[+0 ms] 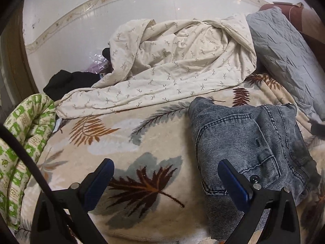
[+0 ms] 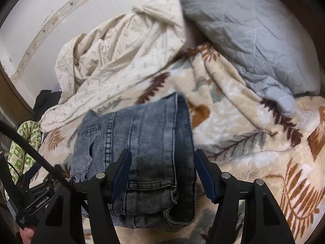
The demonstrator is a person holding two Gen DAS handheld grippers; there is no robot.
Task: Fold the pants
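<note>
Denim, faded blue-grey, fills the near middle of the right wrist view: the folded jeans [image 2: 146, 148] lie as a compact bundle on the leaf-print blanket [image 2: 254, 142], hem and seams showing at the near end. The right gripper [image 2: 162, 174] points steeply down over them, its two blue-padded fingers [image 2: 121, 174] standing apart on either side of the bundle. The pads bracket the cloth without visibly pressing it, so the jaws are open and hold nothing. At the near left edge of that view, part of the other tool and a bit of a hand show.

From the left wrist view, the left gripper [image 1: 166, 183] also tilts downward, its fingers [image 1: 97, 183] spread wide over bare blanket [image 1: 121, 142]. The right-hand finger overlaps the near edge of the jeans [image 1: 243, 138] in the picture; whether it touches them I cannot tell. Nothing is between the pads.

Farther off, a crumpled cream duvet [image 1: 172, 61] with small sprigs lies across the bed. A grey quilted pillow [image 1: 288, 57] sits at the far right, a green patterned cloth [image 1: 22, 132] at the left, dark clothes [image 1: 67, 81] beyond it, and a white wall [image 1: 101, 16] behind.
</note>
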